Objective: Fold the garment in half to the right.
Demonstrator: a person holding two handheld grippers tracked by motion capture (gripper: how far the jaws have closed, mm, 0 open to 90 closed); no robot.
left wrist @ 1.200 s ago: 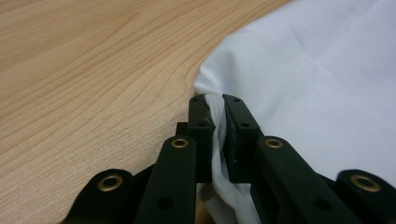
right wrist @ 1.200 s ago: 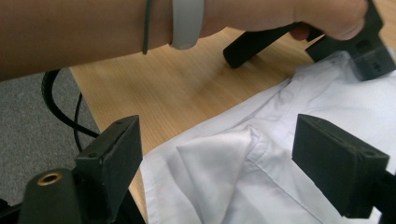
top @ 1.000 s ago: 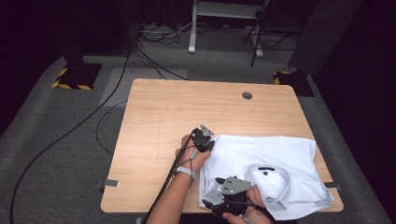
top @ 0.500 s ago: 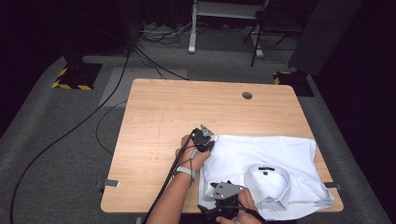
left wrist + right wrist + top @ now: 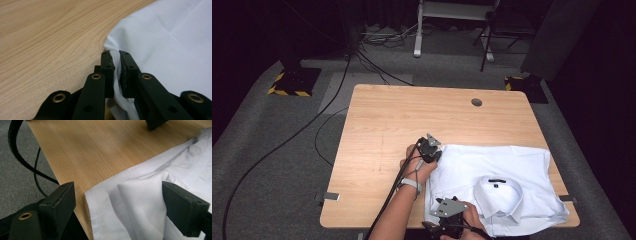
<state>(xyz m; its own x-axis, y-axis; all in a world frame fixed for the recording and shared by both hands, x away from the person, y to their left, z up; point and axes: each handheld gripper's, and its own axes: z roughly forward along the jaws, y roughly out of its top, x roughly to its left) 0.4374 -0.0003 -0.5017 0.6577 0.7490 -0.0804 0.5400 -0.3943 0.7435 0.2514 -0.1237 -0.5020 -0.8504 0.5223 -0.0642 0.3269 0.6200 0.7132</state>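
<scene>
While your left gripper pinches the far left corner of the white shirt lying at the near right of the desk, bring the wide-open right gripper down over the shirt's near corner fold and close only once cloth sits fully between the jaws.

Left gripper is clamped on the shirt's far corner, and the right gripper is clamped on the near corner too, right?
Not quite. The left gripper is clamped on the shirt, but the right gripper view shows the right gripper open, its jaws standing wide around the near corner.
</scene>
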